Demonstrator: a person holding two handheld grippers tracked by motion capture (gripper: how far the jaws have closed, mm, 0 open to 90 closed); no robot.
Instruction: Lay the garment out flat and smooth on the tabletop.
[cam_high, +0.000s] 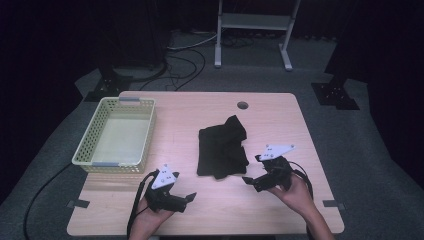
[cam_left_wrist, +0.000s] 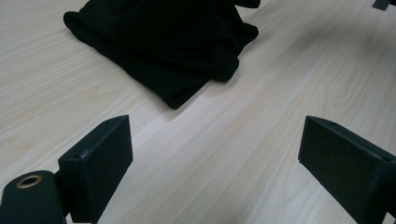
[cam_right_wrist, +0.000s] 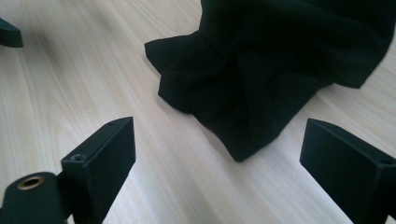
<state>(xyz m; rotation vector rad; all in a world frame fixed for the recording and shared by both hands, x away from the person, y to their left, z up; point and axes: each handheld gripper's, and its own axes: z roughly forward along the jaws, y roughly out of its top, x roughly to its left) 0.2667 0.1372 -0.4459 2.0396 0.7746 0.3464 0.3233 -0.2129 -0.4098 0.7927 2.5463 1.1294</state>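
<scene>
Where wood-grain table (cam_high: 210, 200) lies bare, crumpled black cloth (cam_high: 222, 147), soft folds.

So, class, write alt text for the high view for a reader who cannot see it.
A crumpled black cloth lies mid-way across a light wooden table, flanked by a person's two hands, each with an open hand-held gripper: the left hand-held gripper near the front edge, the right hand-held gripper close beside the cloth. An empty pale yellow basket sits at the table's left.

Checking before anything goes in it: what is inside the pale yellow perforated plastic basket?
The pale yellow perforated plastic basket shows a bare, pale floor with nothing lying in it. The strip just behind its near wall is hidden by that wall.
</scene>
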